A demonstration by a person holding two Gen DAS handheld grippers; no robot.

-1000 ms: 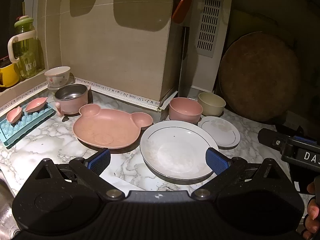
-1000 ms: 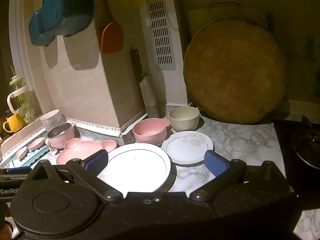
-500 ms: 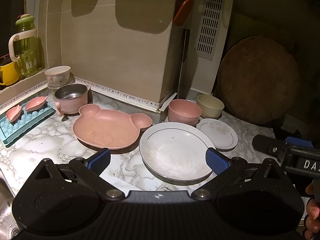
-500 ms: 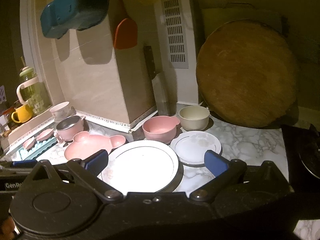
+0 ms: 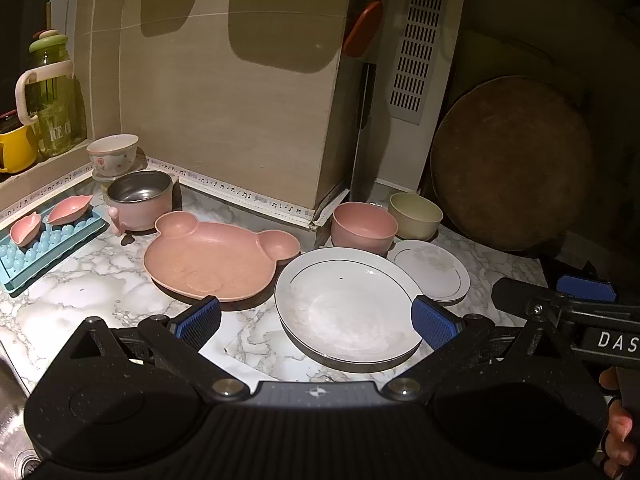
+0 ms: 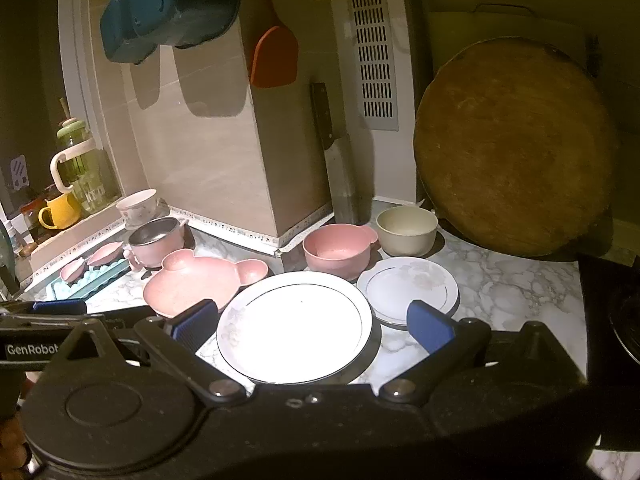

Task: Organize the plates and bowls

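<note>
Now, every dish sits empty on the marble counter: big plate at centre, small plate right of it, pink bowl and cream bowl behind, bear plate left. Left gripper and right gripper hover before the big plate, jaws apart, holding nothing. Only the right view shows the teal tub hanging up top.

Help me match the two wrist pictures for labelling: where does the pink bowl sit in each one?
Left wrist: pink bowl, right of centre, behind the large white plate.
Right wrist: pink bowl, near centre, behind that plate.
Shared landmark: the cream bowl just right of it.
</note>
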